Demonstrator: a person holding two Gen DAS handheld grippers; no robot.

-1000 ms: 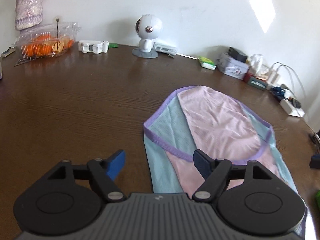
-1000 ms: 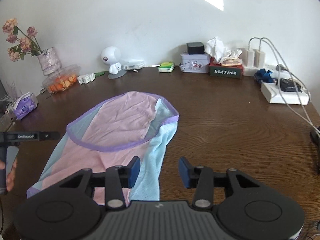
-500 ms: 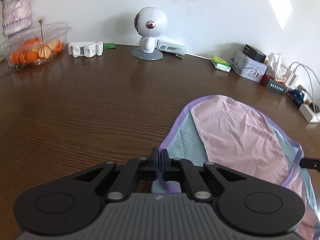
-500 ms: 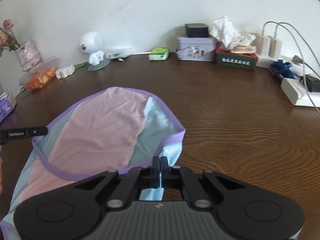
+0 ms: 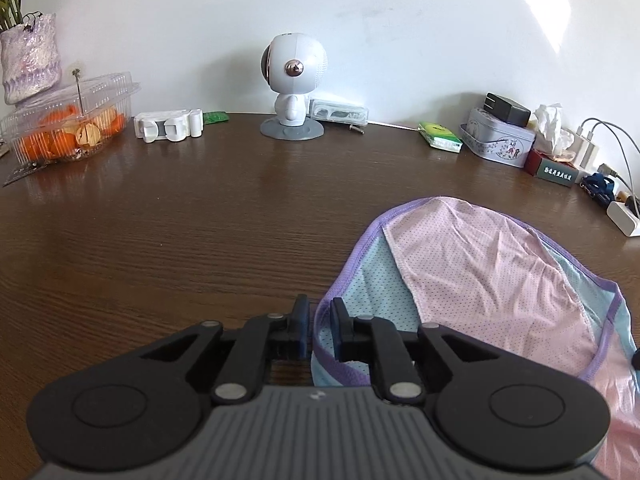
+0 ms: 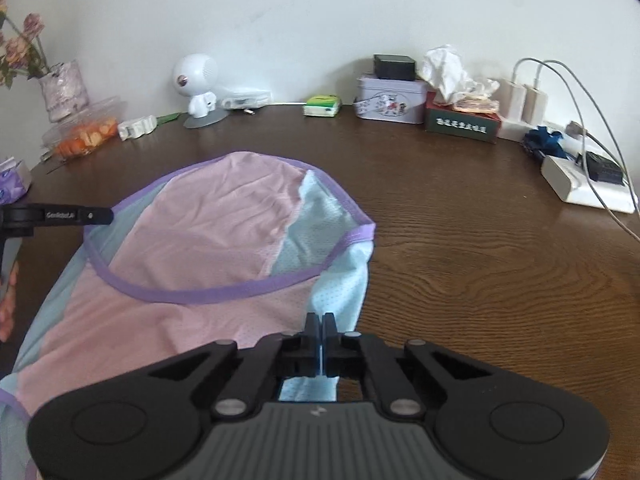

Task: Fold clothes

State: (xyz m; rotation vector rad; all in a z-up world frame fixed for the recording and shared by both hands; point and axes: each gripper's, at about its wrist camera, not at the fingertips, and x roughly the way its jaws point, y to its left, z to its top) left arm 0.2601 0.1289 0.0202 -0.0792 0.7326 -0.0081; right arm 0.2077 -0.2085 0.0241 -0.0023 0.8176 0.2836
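— What containers do I have on the table?

— At the far left I see a clear plastic clamshell box with orange fruit pieces inside, lid down. Beside it stands a pale, crinkly vase with dried flowers in it. Along the wall on the right there is a rectangular tin with a black block on its lid, and next to it a dark tissue box with white tissue sticking out of the top.

— And the garment?

— The garment lies on the dark wood-grain table, toward my side. It is thin perforated mesh, pink in the middle, pale blue at the sides, with a purple band along its edges. The far end is rounded and the cloth is lightly wrinkled.

— Claws?

— My left claw is narrowed on the purple-banded left edge, with the fabric running up between the fingers. My right claw is pinched tight on the pale blue right edge, cloth showing between and below the pads.

— Anything else?

— A round-headed white figurine on a grey base stands by the wall.
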